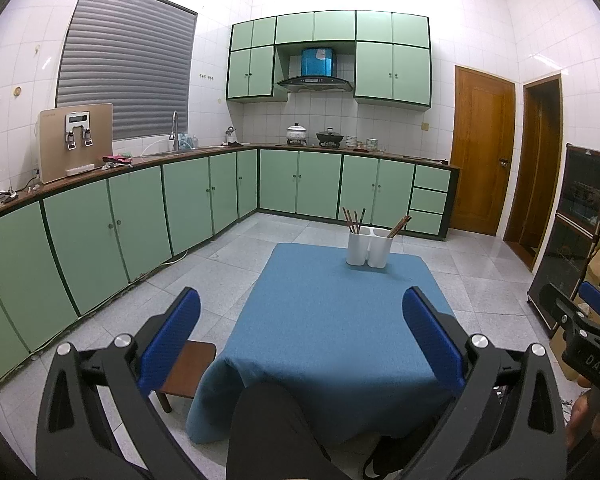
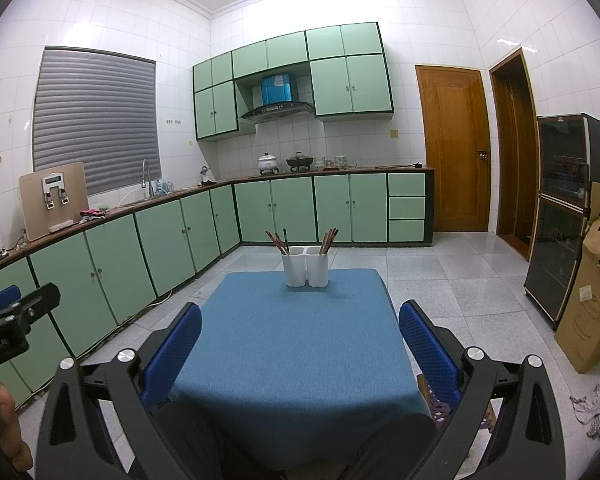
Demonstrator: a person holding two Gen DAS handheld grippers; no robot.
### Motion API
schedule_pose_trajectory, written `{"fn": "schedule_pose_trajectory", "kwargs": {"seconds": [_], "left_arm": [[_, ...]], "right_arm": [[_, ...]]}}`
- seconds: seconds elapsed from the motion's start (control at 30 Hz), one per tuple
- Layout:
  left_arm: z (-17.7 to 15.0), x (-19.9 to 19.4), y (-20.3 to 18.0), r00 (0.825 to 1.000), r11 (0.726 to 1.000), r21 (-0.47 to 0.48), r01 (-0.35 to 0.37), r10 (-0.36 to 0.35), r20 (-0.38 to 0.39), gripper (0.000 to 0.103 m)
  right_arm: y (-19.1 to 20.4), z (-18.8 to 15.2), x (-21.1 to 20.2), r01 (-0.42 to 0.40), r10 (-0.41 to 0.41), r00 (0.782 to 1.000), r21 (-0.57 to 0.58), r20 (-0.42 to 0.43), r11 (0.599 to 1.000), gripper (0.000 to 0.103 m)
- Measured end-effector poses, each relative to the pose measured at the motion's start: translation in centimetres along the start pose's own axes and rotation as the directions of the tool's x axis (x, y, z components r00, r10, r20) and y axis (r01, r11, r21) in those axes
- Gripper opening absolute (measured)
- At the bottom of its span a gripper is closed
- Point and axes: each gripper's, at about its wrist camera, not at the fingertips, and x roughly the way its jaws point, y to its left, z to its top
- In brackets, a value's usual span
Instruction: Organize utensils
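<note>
A white two-compartment utensil holder (image 1: 369,247) stands at the far end of a table with a blue cloth (image 1: 332,332). Brown chopsticks (image 1: 354,219) stand in its left compartment and more chopsticks (image 1: 399,225) lean in the right one. The holder also shows in the right wrist view (image 2: 305,266), with chopsticks (image 2: 278,241) in both cups. My left gripper (image 1: 300,320) is open and empty, held above the near end of the table. My right gripper (image 2: 300,328) is open and empty, also above the near end, well short of the holder.
Green cabinets (image 1: 140,212) and a counter run along the left and back walls. A wooden stool (image 1: 188,368) stands left of the table. A dark cabinet (image 2: 564,216) and cardboard box (image 2: 588,296) stand at the right. A knee in dark trousers (image 1: 272,432) is below the grippers.
</note>
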Motion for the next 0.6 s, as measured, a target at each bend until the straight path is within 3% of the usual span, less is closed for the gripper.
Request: {"fn": "schedule_pose_trajectory", "kwargs": {"seconds": [0.6], "left_arm": [[0.01,-0.04,-0.02,1.000,1.000,0.000,-0.002,0.002,0.001,0.098]], "right_arm": [[-0.18,-0.05,-0.03,0.000,0.000,1.000,0.001,-0.001,1.000,0.097]]}}
